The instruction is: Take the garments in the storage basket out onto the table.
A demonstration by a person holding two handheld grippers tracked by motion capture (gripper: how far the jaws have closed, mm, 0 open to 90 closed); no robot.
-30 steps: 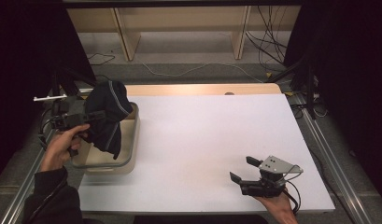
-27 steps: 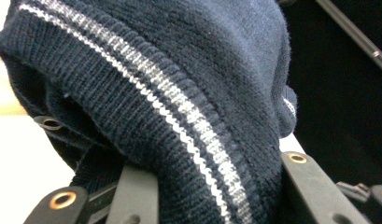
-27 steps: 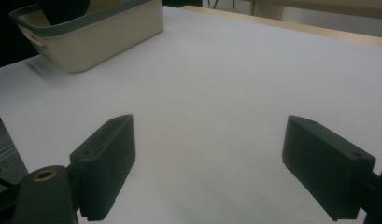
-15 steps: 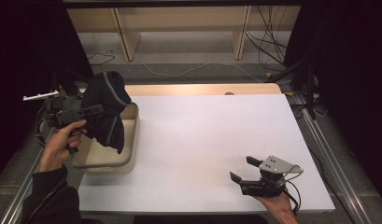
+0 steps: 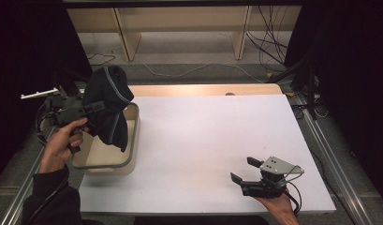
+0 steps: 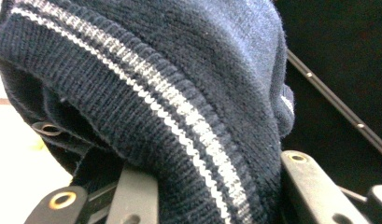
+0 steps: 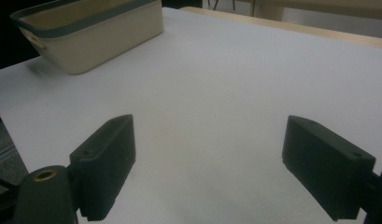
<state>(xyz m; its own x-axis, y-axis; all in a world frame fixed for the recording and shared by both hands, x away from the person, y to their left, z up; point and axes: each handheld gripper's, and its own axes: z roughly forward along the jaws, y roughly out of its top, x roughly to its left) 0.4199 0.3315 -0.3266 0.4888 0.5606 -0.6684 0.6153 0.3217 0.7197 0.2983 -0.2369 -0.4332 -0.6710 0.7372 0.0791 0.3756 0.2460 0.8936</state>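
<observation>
A dark navy knitted garment [image 5: 107,105] with a thin pale stripe hangs bunched over the cream basket [image 5: 133,140] at the table's left edge. My left gripper [image 5: 96,107] is shut on it and holds it clear of the basket's rim. Up close in the left gripper view the ribbed knit [image 6: 179,93] fills the space between the black jaws. Near the table's front right, my right gripper [image 5: 245,171] rests low over the white table [image 5: 203,131], open, nothing between its fingers [image 7: 104,158].
The basket [image 7: 90,32] has a grey rim and pale walls. Behind the table stand a wooden shelf frame [image 5: 180,23] and loose cables [image 5: 268,51] on the floor. Metal rails run along both sides of the table.
My left gripper has lifted the navy garment higher above the basket, so less cloth hangs inside it. The right gripper has stayed where it was.
</observation>
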